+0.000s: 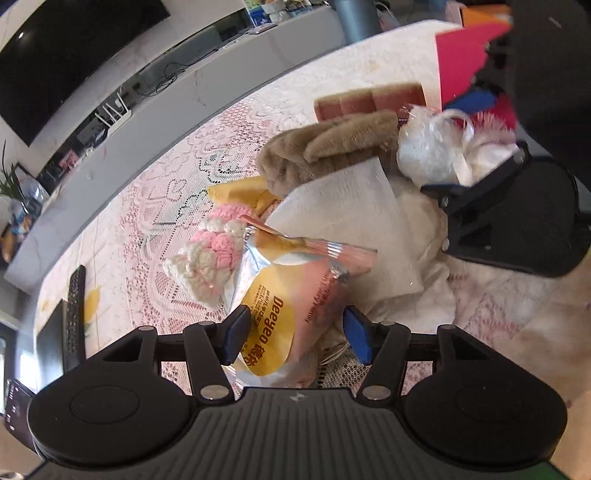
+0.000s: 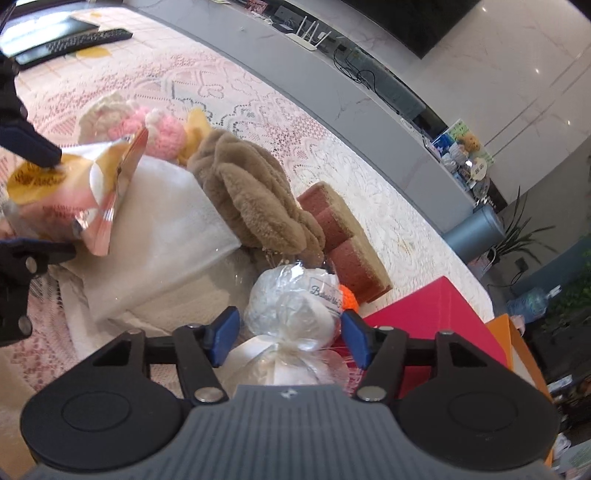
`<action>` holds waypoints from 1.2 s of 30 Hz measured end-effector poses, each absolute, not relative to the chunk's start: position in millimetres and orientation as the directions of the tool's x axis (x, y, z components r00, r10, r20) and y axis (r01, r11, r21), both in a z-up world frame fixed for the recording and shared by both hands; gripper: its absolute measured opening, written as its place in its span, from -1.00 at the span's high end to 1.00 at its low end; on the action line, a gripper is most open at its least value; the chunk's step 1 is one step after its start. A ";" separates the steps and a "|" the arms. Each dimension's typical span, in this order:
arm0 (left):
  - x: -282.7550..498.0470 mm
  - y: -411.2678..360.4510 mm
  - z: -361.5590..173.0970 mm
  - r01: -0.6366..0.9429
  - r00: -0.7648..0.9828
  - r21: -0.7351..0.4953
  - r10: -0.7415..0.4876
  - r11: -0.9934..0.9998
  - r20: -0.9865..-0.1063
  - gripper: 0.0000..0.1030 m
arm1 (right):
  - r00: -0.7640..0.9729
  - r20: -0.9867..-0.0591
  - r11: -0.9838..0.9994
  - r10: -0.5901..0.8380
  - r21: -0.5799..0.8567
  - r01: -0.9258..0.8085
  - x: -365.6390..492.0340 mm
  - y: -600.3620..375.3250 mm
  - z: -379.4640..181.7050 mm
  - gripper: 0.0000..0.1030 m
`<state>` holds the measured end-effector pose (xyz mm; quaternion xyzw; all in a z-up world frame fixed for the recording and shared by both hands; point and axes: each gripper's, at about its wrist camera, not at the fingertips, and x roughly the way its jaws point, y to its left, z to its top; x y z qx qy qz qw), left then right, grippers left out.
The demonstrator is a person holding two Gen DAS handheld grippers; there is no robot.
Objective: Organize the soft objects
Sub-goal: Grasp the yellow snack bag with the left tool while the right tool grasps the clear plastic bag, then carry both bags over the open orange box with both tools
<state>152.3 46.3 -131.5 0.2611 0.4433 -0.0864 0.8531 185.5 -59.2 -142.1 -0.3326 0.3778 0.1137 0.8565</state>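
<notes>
Soft goods lie heaped on the lace-covered desk (image 1: 207, 155), and from the left wrist view I have the left gripper (image 1: 291, 334) straddling a puffy wipes pouch (image 1: 291, 295) with orange and pink print. Its blue pads stand apart at either flank of the pouch; I can't confirm that they press on it, so I read the gripper as open around it. I judge the pouch light, slick and crinkly; the film will slide, so I'd take it across the full body, not by the sealed fin at the top. Beside it sit a pink-and-white crochet piece (image 1: 207, 254), a folded white tissue pack (image 1: 351, 218), a brown plush item (image 1: 328, 147) and a striped sponge (image 1: 369, 99). A remote control (image 1: 75, 314) lies at the desk's far left edge.

In the right wrist view the right gripper (image 2: 288, 338) stands wide around a cellophane-wrapped white ball (image 2: 295, 306) tied with a ribbon, pads just clear of the wrap. I expect it to be light and squashy, the wrapping slippery and noisy; the tied neck looks the surest hold. A red box (image 2: 436, 317) stands just right of it, an orange one behind. Beyond the desk runs a grey TV console (image 2: 332, 74) with a router (image 2: 310, 35), a dark screen above, plants at the right.
</notes>
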 end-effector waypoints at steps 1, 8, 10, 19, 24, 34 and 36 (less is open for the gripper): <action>152.1 46.7 -131.6 0.375 0.593 0.372 0.088 0.849 -0.800 -0.32 | 0.695 -0.716 0.753 -0.059 -0.489 -0.441 185.5 -58.7 -142.8 -0.22; 149.3 46.2 -130.5 0.365 0.609 0.390 0.100 0.846 -0.787 0.20 | 0.701 -0.712 0.756 -0.046 -0.483 -0.441 183.5 -59.3 -141.9 0.10; 147.9 45.9 -128.3 0.352 0.624 0.397 0.103 0.847 -0.774 0.33 | 0.710 -0.704 0.758 -0.036 -0.482 -0.439 179.2 -59.9 -137.0 0.17; 133.9 62.8 -94.4 0.216 0.709 0.329 0.084 0.919 -0.700 0.66 | 0.719 -0.692 0.840 0.069 -0.348 -0.416 157.8 -81.7 -87.7 0.19; 109.6 62.2 -62.5 0.171 0.752 0.264 0.048 0.949 -0.658 0.67 | 0.670 -0.725 0.904 0.161 -0.164 -0.395 151.5 -110.6 -66.9 0.19; 70.0 34.8 9.7 0.251 0.798 0.127 -0.131 0.960 -0.589 0.67 | 0.680 -0.683 0.950 0.266 0.065 -0.307 112.2 -184.5 -15.3 0.19; 69.1 21.9 21.7 0.293 0.796 0.100 -0.184 0.951 -0.576 0.67 | 0.695 -0.671 0.957 0.259 0.079 -0.280 104.9 -204.3 -4.9 0.19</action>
